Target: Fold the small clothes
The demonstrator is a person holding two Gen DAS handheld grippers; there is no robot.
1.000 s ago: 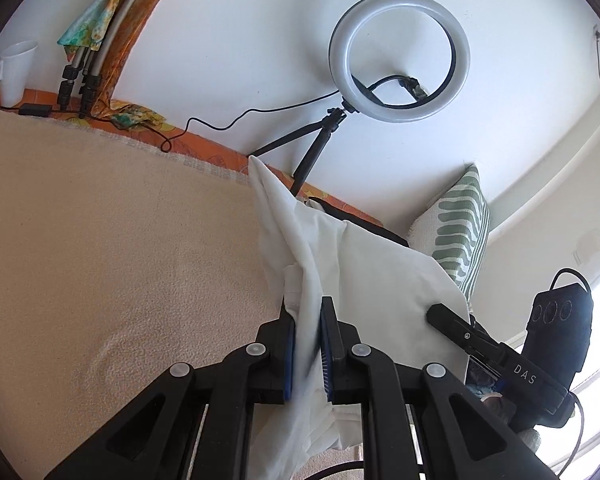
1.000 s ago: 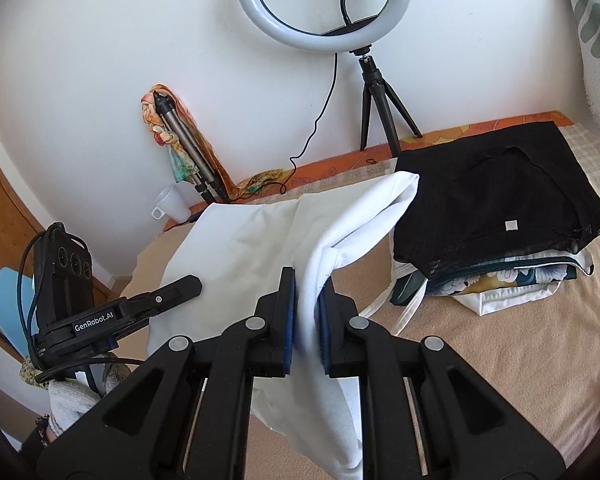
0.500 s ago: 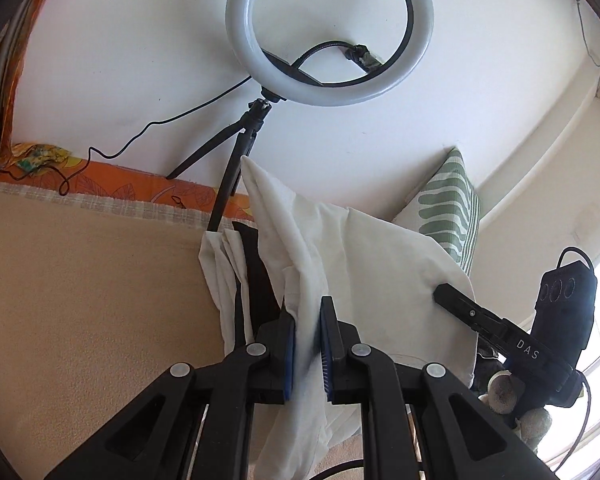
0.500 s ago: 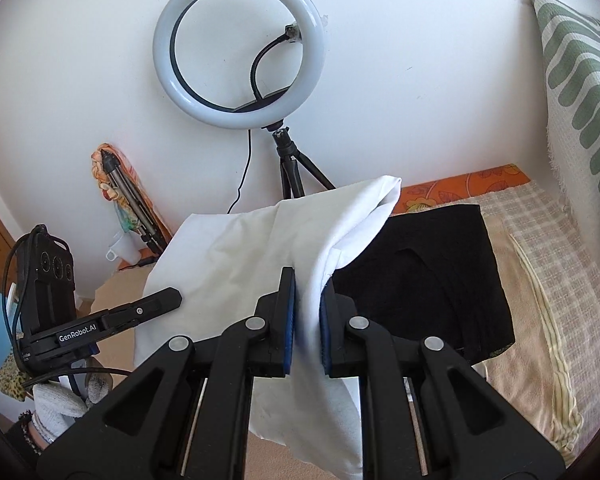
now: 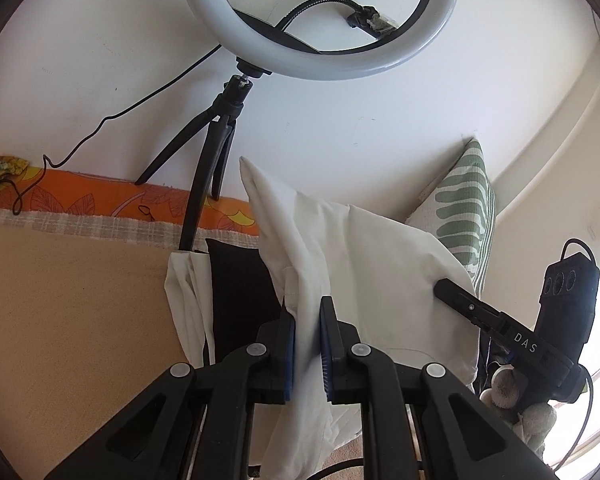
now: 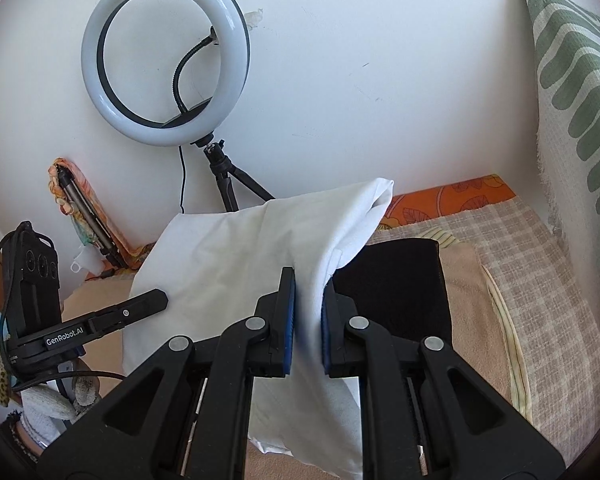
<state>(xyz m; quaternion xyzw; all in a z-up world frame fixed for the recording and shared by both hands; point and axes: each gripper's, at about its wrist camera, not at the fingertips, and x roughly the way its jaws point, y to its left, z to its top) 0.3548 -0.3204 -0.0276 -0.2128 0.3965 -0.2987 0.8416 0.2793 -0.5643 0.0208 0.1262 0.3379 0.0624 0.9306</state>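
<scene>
Now carrying: left tool (image 5: pixel 307 344) and right tool (image 6: pixel 307 320) each clamped on an edge of one white garment (image 6: pixel 236 264), hanging between them above the bed (image 5: pixel 60 320). Best kept taut and level; folded black garment (image 6: pixel 400 284) just ahead, beneath.

Ring light (image 6: pixel 166 60) and pillow (image 6: pixel 576 92) block ahead.

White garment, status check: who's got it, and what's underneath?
Left gripper and right gripper both shut on white garment, held up off the bed. Black folded garment below. Ring light ahead by the wall.
</scene>
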